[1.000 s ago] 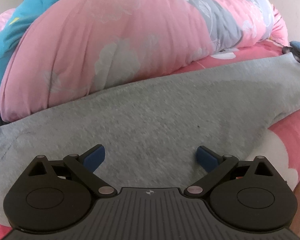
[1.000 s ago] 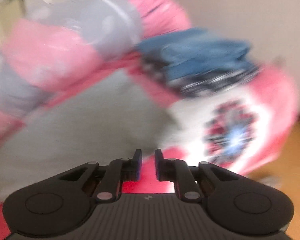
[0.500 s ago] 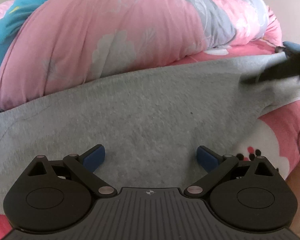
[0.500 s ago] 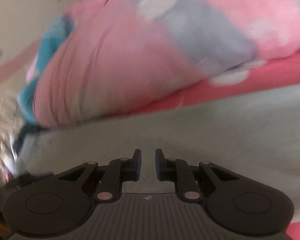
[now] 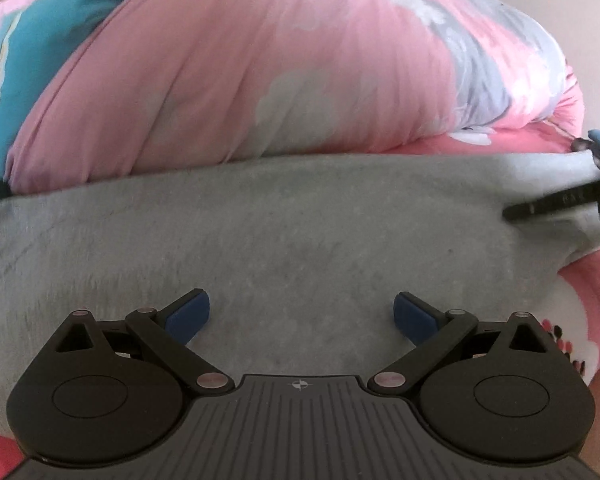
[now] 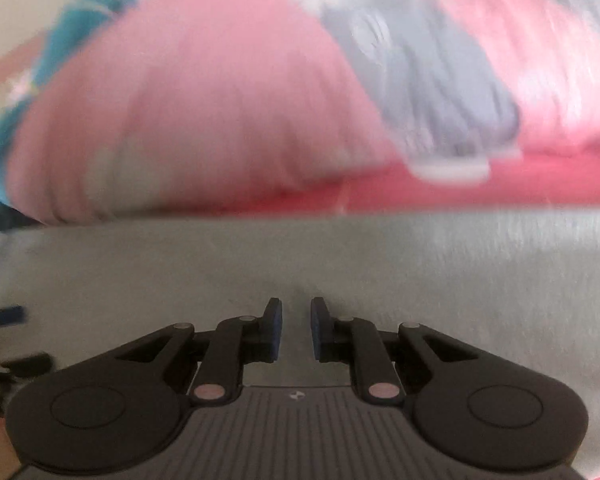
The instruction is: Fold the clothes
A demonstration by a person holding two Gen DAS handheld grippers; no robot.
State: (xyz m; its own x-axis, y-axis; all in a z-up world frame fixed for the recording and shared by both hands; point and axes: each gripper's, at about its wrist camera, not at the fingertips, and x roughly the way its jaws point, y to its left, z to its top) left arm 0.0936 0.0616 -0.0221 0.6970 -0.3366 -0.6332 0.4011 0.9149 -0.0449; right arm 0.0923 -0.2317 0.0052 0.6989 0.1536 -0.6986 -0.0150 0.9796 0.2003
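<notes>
A grey garment [image 5: 300,232] lies spread flat across the bed, its far edge against a pink quilt. My left gripper [image 5: 302,314] hovers low over its near part, open wide, with only flat cloth between the blue pads. In the right wrist view the same garment [image 6: 420,264] fills the lower half. My right gripper [image 6: 296,326] stands over it with the pads a narrow gap apart and no cloth between them. One of its dark fingers [image 5: 556,202] shows over the garment's right end in the left wrist view.
A bulky pink and grey quilt [image 5: 260,72] is heaped right behind the garment. A teal blanket [image 5: 40,40] lies at the far left. The pink printed bed sheet [image 5: 520,142] shows around the garment. A pale wall stands behind the bed.
The right wrist view swung left, from a pile of blue jeans to the quilt and grey garment. The right gripper's finger came into the left view over the garment's right end. The left gripper shifted slightly.
</notes>
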